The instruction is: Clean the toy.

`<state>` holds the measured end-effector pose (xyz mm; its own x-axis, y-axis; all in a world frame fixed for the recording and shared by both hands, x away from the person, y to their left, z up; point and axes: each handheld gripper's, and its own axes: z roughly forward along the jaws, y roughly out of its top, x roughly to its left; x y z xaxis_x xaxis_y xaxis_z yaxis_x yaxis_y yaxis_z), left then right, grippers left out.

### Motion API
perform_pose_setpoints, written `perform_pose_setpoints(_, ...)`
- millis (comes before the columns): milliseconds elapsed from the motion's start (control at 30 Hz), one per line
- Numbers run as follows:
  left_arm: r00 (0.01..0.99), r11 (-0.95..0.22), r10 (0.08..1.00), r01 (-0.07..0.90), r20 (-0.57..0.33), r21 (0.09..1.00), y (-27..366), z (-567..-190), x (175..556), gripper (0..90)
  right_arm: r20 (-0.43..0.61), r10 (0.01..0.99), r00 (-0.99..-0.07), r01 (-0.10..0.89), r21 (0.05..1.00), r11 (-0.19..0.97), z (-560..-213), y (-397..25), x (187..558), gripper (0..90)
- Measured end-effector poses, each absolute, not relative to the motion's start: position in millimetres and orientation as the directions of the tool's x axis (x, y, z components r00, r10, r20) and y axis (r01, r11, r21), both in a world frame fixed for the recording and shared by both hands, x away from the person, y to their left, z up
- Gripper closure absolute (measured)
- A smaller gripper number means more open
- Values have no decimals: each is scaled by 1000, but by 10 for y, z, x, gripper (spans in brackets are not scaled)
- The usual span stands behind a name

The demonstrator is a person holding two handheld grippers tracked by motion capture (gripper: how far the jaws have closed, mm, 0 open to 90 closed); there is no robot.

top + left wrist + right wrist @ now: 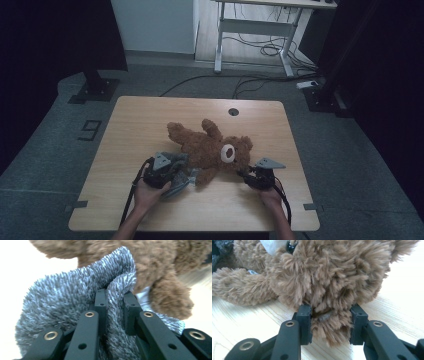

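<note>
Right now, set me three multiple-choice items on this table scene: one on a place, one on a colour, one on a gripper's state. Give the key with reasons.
1. Where does the teddy bear lie?
A. on the wooden table
B. on the floor
C. on the far desk

2. What colour is the fuzzy cloth?
A. red
B. grey
C. yellow

3. What is the left gripper doing?
A. hanging open above the bear
B. pinching a fold of the cloth
C. lying unheld on the table

Key: 1 A, the high view shows the bear flat on the tabletop. 2 B, the left gripper view shows grey-blue pile. 3 B, its jaws stand close on a ridge of cloth, while the right gripper has brown fur between its jaws.
</note>
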<state>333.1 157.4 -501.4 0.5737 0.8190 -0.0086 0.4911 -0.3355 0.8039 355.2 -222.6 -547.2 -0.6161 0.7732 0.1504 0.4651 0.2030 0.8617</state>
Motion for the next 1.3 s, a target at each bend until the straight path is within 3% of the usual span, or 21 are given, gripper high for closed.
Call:
perform_pose_setpoints(100, 546, -296, 837, 500, -31, 813, 1673, -4952, 3351, 775, 152, 773, -616, 466, 861, 202, -5472, -2227, 3553, 621)
perform_pose_setpoints(267, 587, -291, 808, 470, -50, 833, 1536, -4844, 3320, 775, 151, 773, -616, 465, 862, 202, -5474, -2227, 3553, 621)
perform_pose_setpoints(533, 749, -412, 662, 375, -10, 831, 559, -4749, 3309, 775, 156, 772, -616, 468, 861, 199, -5475, -2229, 3551, 621)
perform_pose_setpoints(767, 809, -484, 587, 353, -2, 801, -69, -4880, 3362, 775, 168, 773, -612, 473, 860, 188, -5488, -2232, 3549, 621)
perform_pose_setpoints(1000, 798, -477, 602, 380, -21, 792, -107, -4998, 3430, 775, 166, 773, -612, 474, 860, 190, -5487, -2234, 3549, 621)
perform_pose_setpoints(1300, 759, -455, 651, 422, -31, 784, 179, -5076, 3423, 768, 173, 770, -615, 474, 861, 185, -5491, -2247, 3543, 623)
